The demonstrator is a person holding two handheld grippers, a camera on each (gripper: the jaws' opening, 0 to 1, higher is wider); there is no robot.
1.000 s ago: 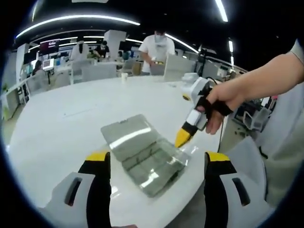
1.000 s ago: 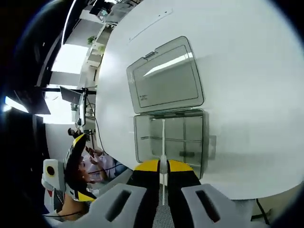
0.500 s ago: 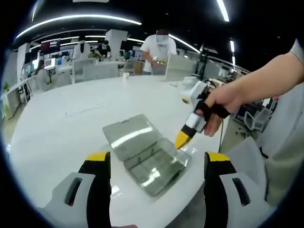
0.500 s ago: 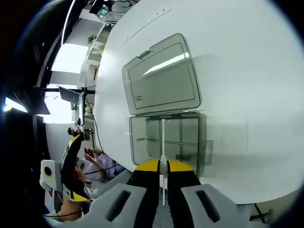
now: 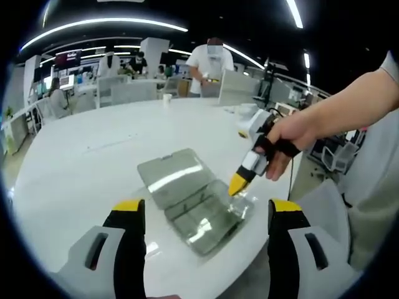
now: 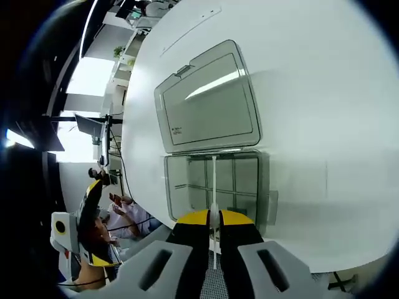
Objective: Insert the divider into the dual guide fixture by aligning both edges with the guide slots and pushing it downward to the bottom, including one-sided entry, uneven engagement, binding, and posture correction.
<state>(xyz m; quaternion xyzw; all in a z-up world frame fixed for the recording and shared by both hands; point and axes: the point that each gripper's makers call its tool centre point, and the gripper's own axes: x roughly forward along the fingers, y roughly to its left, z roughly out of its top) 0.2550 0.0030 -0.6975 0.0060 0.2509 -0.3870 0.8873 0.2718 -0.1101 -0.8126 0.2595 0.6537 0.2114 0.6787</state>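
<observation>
A clear grey compartment box (image 6: 215, 187) lies open on the round white table (image 6: 324, 87), its lid (image 6: 209, 103) flat beyond it. My right gripper (image 6: 213, 219) is shut on a thin translucent divider (image 6: 214, 187), held on edge over the box's middle compartments. In the left gripper view the same box (image 5: 199, 215) sits near the table's front edge, and the right gripper (image 5: 239, 184), held by a person's hand (image 5: 290, 134), points its yellow tip down at the box's right side. My left gripper (image 5: 206, 208) stands open in front of the box with nothing between its fingers.
The table's (image 5: 75, 162) rim runs close behind the box on the near side. A person in a white shirt (image 5: 209, 62) stands beyond the far edge, among desks and chairs. The left gripper (image 6: 81, 233) shows off the table at lower left in the right gripper view.
The right gripper with the divider has moved slightly along the box, so the box sits further left and larger in its view. The left gripper has stayed put and open.
</observation>
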